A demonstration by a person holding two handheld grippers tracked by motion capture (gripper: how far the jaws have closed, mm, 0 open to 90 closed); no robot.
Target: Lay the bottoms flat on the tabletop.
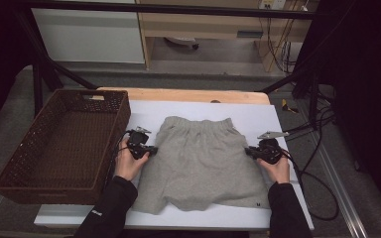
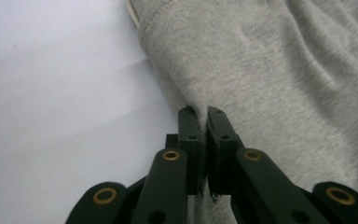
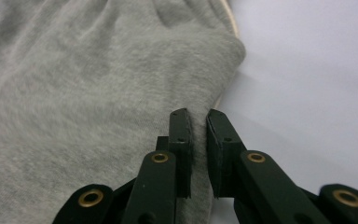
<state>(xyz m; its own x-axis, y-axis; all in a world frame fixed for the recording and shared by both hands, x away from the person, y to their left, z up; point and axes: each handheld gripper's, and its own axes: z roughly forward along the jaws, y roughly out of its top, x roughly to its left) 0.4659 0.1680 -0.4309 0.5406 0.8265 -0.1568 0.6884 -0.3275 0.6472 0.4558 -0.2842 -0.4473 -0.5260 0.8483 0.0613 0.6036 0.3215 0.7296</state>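
High view: left claw (image 1: 150, 150) pinches the shorts' (image 1: 203, 158) left edge, right claw (image 1: 250, 151) pinches their right edge, basket (image 1: 64, 144) left of them.

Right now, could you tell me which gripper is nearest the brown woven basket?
The left gripper, pinching the grey fabric shorts' edge beside the basket; the right gripper grips the far edge.

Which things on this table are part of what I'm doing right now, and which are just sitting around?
In the job:
grey shorts
left hand-held gripper, pinching the shorts' side edge
right hand-held gripper, pinching the opposite edge

Lying about:
brown wicker basket, beside the shorts
white table sheet
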